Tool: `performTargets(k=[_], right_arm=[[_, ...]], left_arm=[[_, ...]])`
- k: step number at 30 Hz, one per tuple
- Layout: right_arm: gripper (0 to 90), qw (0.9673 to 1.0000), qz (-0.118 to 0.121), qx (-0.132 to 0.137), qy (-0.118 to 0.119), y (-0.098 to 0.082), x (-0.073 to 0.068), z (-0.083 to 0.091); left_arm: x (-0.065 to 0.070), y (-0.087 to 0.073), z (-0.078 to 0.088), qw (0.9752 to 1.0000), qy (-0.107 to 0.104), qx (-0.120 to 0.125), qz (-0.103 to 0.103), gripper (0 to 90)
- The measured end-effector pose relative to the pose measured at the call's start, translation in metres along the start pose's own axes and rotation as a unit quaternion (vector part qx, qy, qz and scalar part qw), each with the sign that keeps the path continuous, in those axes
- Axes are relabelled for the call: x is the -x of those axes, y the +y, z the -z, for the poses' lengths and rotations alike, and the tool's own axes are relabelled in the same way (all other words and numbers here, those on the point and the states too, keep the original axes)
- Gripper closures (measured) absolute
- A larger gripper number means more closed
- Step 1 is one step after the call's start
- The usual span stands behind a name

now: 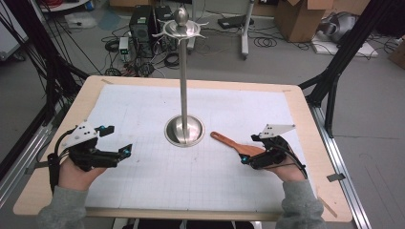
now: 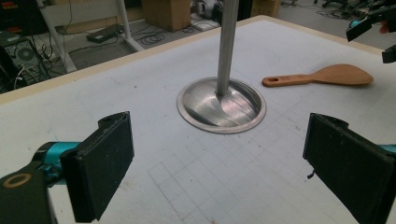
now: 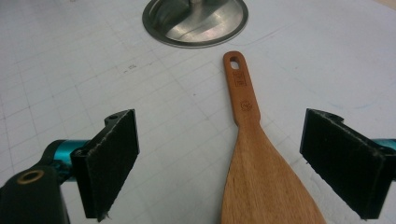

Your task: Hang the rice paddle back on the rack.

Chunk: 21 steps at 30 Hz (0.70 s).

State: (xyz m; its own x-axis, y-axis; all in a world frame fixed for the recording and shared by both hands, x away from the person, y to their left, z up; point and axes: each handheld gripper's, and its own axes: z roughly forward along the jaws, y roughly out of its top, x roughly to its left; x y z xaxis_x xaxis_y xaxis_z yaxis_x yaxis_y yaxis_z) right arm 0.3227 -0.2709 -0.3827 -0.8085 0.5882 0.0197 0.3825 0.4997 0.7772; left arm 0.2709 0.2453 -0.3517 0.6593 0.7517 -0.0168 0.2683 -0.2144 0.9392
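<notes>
While the right claw (image 3: 219, 163) hangs low over the desk (image 1: 43, 157), its two black pads are spread wide apart and not pressing on anything. Sitting between them is the wooden spatula (image 3: 252, 158), lying flat on the white grid mat (image 1: 143, 181), blade toward the claw, closer to the right-hand pad, not touching either one. Its handle, hole at the tip, points off toward the metal stand (image 1: 184, 129), ending just short of the stand's round base. Over on the other side of that stand, the left claw (image 2: 217, 163) is spread wide too, nothing in it, aimed at the base, well apart from the spatula.
</notes>
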Motion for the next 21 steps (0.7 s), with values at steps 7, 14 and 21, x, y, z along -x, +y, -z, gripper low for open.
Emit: performTargets(k=[7, 14, 21], right_arm=[[10.5, 0.9996, 0.018, -0.019, 0.013, 0.014, 0.003, -0.014], [10.5, 0.9987, 0.011, -0.045, 0.019, 0.018, 0.012, -0.029], [10.5, 0.9982, 0.005, -0.055, 0.022, 0.017, 0.018, -0.039]], left_arm=[[-0.001, -0.003, 0.007, 0.9999, 0.011, -0.004, 0.001, 9.2], [-0.001, -0.005, 0.012, 0.9999, 0.016, -0.004, 0.003, 9.2], [-0.002, -0.006, 0.016, 0.9998, 0.02, -0.001, 0.007, 9.1]])
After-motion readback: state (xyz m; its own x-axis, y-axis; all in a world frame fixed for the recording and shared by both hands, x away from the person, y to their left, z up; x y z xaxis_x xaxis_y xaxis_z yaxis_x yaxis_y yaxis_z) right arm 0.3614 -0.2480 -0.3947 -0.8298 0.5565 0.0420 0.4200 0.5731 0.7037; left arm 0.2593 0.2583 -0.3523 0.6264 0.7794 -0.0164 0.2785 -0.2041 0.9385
